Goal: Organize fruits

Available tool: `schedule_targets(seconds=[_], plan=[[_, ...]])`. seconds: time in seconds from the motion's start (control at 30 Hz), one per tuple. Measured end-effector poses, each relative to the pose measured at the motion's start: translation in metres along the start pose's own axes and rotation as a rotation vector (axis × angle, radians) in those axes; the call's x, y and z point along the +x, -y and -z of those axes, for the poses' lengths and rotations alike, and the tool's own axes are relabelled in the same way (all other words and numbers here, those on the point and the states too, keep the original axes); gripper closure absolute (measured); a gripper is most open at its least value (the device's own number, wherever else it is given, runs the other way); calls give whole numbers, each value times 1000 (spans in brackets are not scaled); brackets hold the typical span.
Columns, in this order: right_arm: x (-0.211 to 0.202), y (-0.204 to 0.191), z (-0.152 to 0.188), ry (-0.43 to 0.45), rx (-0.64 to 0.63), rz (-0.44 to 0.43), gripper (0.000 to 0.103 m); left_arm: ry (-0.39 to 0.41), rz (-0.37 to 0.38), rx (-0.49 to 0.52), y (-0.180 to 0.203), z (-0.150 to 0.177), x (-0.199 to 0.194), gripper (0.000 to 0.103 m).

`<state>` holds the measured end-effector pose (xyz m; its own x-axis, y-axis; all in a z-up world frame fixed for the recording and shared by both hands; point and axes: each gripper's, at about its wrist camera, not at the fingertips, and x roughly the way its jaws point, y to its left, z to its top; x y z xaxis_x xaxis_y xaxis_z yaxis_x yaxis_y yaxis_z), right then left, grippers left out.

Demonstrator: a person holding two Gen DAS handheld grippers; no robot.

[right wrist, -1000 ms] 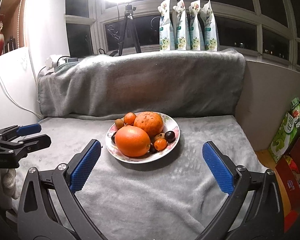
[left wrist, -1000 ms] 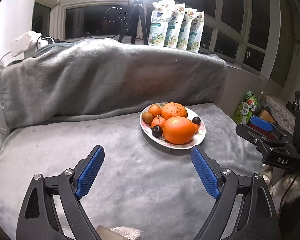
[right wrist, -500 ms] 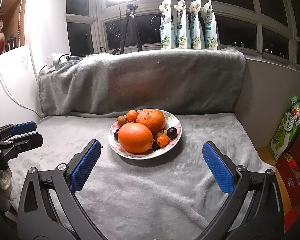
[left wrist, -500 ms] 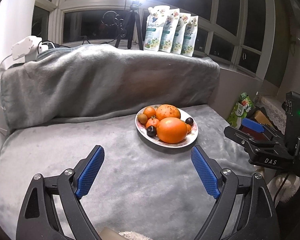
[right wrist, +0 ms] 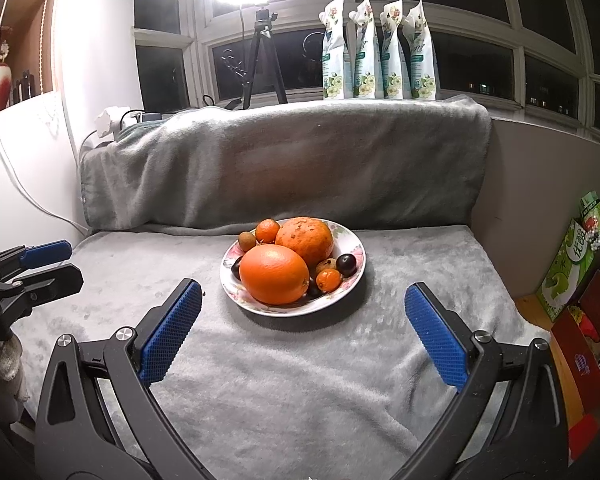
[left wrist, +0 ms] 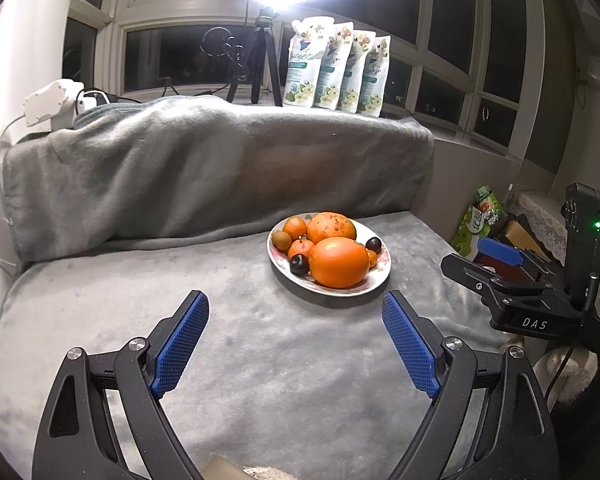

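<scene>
Well ahead of both wide-apart jaws sits the fruit plate [right wrist: 354,248].

left gripper [left wrist: 295,344]: fingers spread, empty | right gripper [right wrist: 303,332]: fingers spread, empty

The bench [right wrist: 340,380] is covered by a grey fleece blanket [right wrist: 284,400] that also rises over a raised back at the far side. One floral-rimmed plate [right wrist: 354,246] lies directly on the blanket, near the bench centre toward the far side, and holds piled fruit.
</scene>
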<state>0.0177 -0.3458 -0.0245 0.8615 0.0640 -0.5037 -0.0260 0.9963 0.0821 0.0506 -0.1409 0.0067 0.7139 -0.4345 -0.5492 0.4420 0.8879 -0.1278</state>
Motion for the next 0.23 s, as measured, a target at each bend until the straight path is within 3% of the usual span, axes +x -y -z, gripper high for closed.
schedule_targets(seconds=[0.23], plan=[[0, -1, 1, -11, 11, 4, 0, 18, 3, 0, -2, 2, -5, 14]])
